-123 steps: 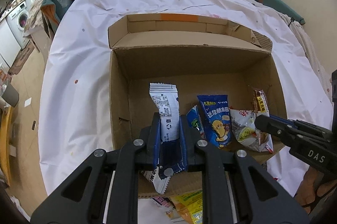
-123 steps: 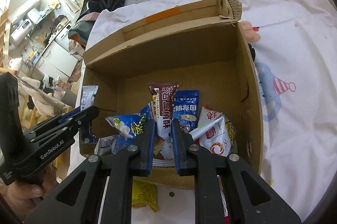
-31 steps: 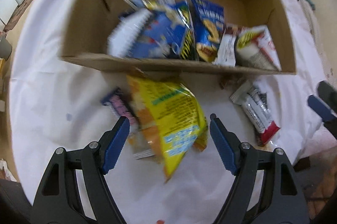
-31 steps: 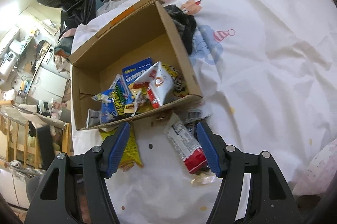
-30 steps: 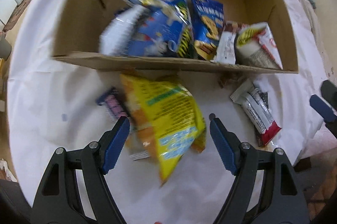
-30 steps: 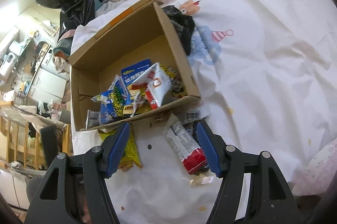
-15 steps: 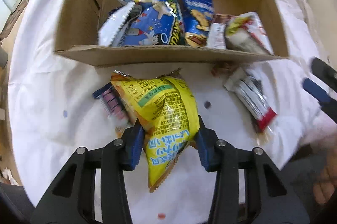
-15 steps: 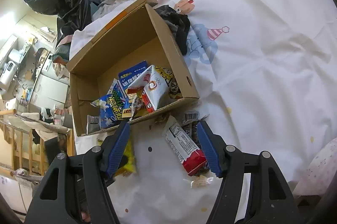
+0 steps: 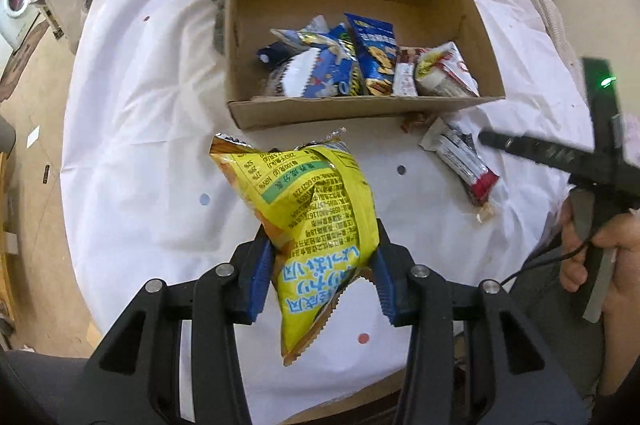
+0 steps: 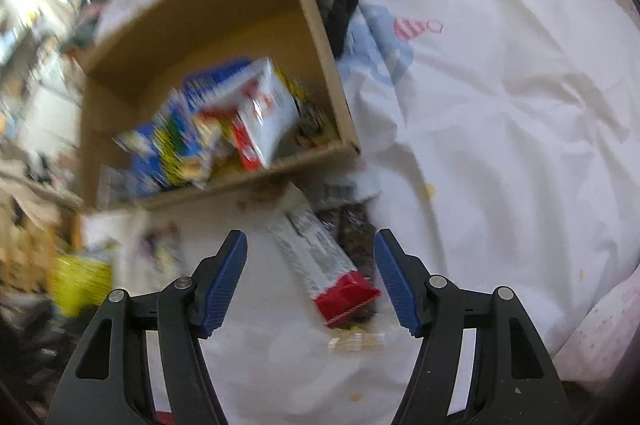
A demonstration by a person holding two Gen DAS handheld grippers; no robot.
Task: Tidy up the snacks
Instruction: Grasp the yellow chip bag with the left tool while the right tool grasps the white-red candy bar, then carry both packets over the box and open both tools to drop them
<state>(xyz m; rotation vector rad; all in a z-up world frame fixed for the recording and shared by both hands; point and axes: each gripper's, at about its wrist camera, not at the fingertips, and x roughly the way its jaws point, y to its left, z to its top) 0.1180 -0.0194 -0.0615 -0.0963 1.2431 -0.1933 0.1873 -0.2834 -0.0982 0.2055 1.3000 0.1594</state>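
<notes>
**Yellow bag gripped, bar between open fingers**

A white sheet (image 9: pixel 132 105) carries the cardboard box (image 9: pixel 360 107), where several snack packets lean together. The left gripper (image 9: pixel 320 275) pinches the yellow snack bag (image 9: pixel 316 209) — clear of the sheet, in front of the box. The right gripper (image 10: pixel 312 277) gapes wide around a red-ended bar (image 10: pixel 320 265) lying on the sheet.

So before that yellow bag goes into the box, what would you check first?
1. Left hand-held gripper shut on yellow bag: ok.
2. Bag lifted off the white sheet: cannot tell.
3. Free floor space in cardboard box behind the packets: ok.
4. Right hand-held gripper open, holding nothing: ok.
5. Red-ended bar outside the box: not ok, unsorted.
</notes>
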